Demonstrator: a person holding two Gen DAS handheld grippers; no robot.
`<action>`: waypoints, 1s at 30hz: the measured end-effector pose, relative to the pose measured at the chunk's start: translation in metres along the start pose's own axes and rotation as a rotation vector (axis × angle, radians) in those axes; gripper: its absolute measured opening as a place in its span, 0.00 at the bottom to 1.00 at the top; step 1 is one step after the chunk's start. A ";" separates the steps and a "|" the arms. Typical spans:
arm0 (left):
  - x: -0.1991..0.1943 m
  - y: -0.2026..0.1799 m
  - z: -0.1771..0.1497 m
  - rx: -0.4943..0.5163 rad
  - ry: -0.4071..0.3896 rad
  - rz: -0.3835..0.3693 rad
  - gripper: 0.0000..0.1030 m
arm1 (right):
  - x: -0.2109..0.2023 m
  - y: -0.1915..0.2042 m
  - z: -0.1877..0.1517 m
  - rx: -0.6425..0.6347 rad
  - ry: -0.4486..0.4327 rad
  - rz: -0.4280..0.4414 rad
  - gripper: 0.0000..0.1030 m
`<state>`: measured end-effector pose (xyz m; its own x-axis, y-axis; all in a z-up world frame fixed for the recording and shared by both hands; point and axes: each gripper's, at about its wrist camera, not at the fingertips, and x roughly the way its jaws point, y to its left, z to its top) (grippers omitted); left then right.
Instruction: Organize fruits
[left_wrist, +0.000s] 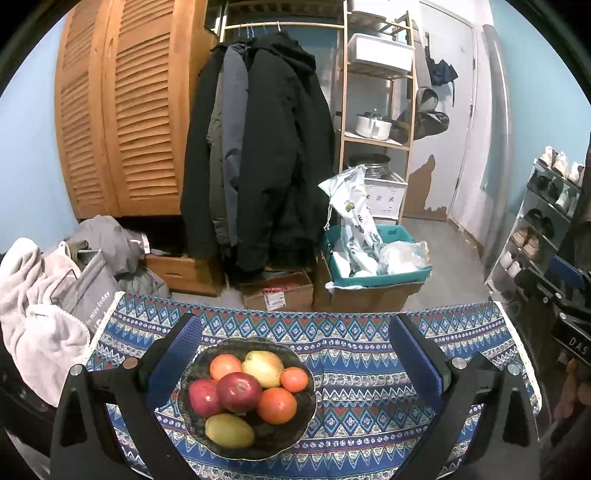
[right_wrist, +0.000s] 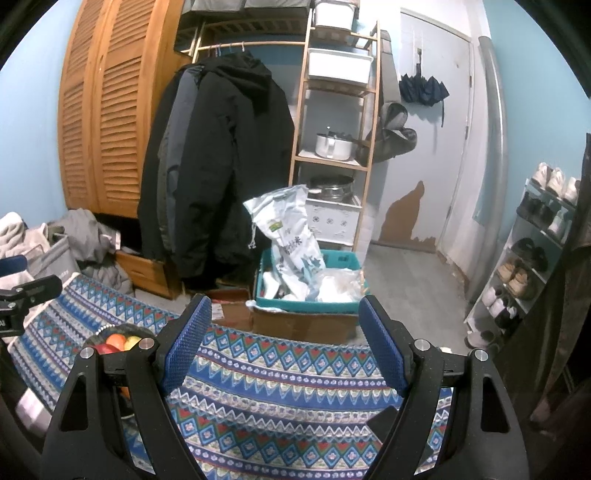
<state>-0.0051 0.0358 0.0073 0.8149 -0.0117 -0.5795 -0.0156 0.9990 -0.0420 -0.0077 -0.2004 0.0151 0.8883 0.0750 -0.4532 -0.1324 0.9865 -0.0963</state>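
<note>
Left wrist view: the left gripper hovers over the patterned cloth on the worktop, its jaws spread wide and holding nothing. Between them, toward 7 o'clock of the frame's middle, sits the dark bowl of fruit. Inside it, two red apples lie touching at the centre, an orange at 4 o'clock of them, a smaller orange at 2 o'clock, another orange at 11 o'clock, a yellow pear at 12 o'clock and a green-yellow mango at 6 o'clock. The left blue pad overlaps the bowl's rim at 9 o'clock; contact cannot be told.

Right wrist view: the right gripper has its jaws wide apart and empty above bare cloth; the bowl shows at 9 o'clock, mostly behind the left finger. Dark coats hang beyond the worktop at 12 o'clock.
</note>
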 end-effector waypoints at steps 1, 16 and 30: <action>0.000 0.000 0.000 0.001 -0.001 0.002 0.99 | 0.000 0.000 0.000 -0.001 0.001 0.001 0.78; 0.002 -0.001 -0.001 -0.001 0.004 0.009 0.99 | 0.001 0.004 -0.002 -0.007 0.009 0.003 0.78; -0.001 0.002 0.000 -0.019 0.002 0.014 0.99 | 0.002 0.003 0.000 -0.007 0.007 0.000 0.78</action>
<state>-0.0063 0.0380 0.0075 0.8131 0.0024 -0.5821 -0.0382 0.9981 -0.0492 -0.0068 -0.1976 0.0138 0.8851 0.0743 -0.4594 -0.1360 0.9854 -0.1027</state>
